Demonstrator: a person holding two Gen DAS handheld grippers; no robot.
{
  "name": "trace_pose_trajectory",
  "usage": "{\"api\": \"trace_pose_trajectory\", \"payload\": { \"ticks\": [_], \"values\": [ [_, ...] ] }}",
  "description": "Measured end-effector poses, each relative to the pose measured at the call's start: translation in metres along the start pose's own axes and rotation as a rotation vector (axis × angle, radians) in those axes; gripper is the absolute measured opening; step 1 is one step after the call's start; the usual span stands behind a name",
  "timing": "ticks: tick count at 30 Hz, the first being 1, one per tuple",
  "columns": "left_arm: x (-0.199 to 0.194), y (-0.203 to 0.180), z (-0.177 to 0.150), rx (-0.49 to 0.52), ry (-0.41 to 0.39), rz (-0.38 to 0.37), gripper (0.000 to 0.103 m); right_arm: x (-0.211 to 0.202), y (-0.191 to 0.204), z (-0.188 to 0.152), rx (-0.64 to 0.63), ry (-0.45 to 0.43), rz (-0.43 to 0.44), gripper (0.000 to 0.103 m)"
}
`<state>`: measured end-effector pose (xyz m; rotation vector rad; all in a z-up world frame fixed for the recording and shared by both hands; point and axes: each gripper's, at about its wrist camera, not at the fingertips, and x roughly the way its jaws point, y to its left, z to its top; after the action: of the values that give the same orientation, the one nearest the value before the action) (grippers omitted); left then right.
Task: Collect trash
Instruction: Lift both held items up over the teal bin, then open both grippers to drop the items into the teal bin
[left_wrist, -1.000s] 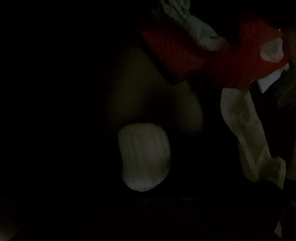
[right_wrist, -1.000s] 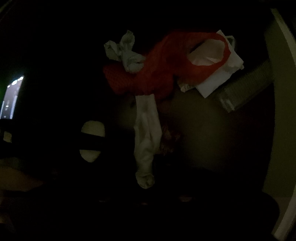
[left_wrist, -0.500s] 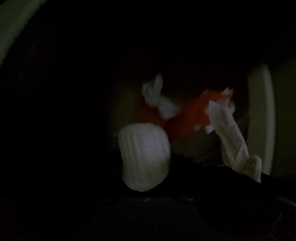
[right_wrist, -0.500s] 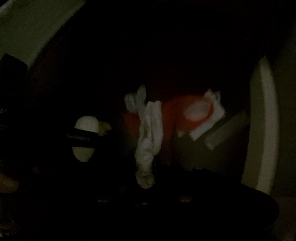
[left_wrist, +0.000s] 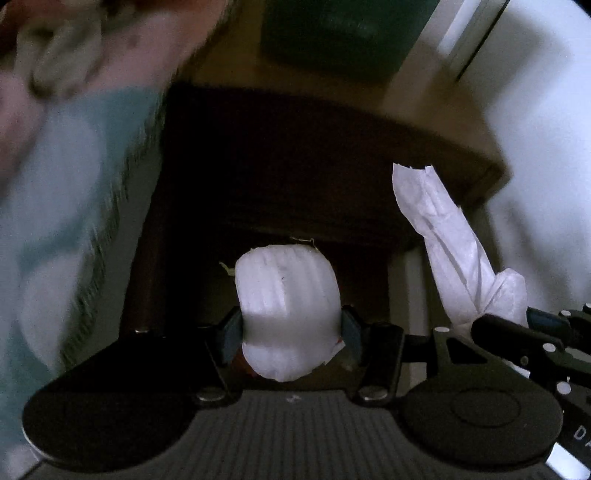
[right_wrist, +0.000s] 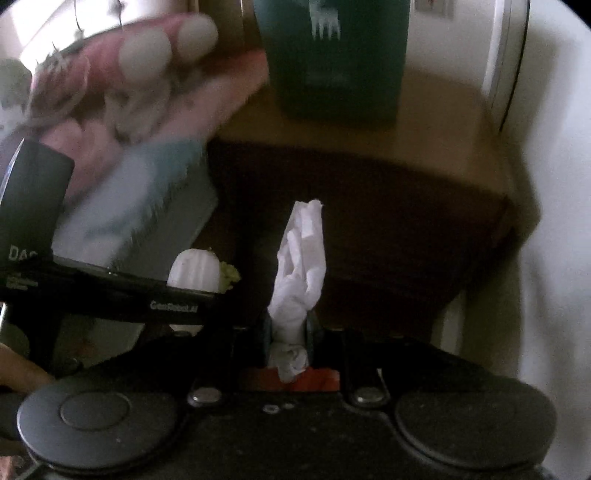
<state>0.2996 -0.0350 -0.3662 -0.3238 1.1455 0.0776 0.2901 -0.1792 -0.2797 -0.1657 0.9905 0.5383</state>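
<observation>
Dark brown wooden surface (left_wrist: 314, 177) fills the middle ground, with a blurred dark green box (right_wrist: 332, 59) beyond it. Left gripper (left_wrist: 290, 330) has its fingers clenched on a ribbed white foam wrapper (left_wrist: 288, 295). Right gripper (right_wrist: 288, 332) pinches a twisted white tissue (right_wrist: 301, 266), which sticks up above the surface.

White ribbed foam wrapper (left_wrist: 288, 314); white crumpled tissue (right_wrist: 301, 266); dark green box (right_wrist: 332, 59); dark brown table (right_wrist: 369, 221).

Dim, soft daylight; motion blur smears the left side, with fisheye bending and dark vignetted corners.
</observation>
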Motion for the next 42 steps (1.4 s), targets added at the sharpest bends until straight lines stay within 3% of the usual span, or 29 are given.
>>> {"api": "trace_pose_trajectory", "payload": {
  "ticks": [13,19,23,32,42],
  "values": [
    [-0.160,-0.026,0.127,0.078,-0.262,-0.059,0.055,-0.109,-0.010,0.131,-0.025,-0.250,-0.005,0.016],
    [-0.185,-0.031,0.196,0.108,-0.363,-0.091,0.055,-0.124,-0.021,0.209,-0.049,-0.380,-0.041,0.016],
    [-0.206,-0.039,0.244,0.135,-0.437,-0.104,0.055,-0.122,-0.032,0.259,-0.045,-0.413,-0.047,0.016],
    [-0.192,-0.051,0.332,0.155,-0.475,-0.074,0.056,-0.080,-0.050,0.319,-0.020,-0.380,-0.082,0.016],
    [-0.142,-0.057,0.373,0.170,-0.365,-0.022,0.056,-0.031,-0.058,0.336,-0.033,-0.273,-0.135,0.017]
  ]
}}
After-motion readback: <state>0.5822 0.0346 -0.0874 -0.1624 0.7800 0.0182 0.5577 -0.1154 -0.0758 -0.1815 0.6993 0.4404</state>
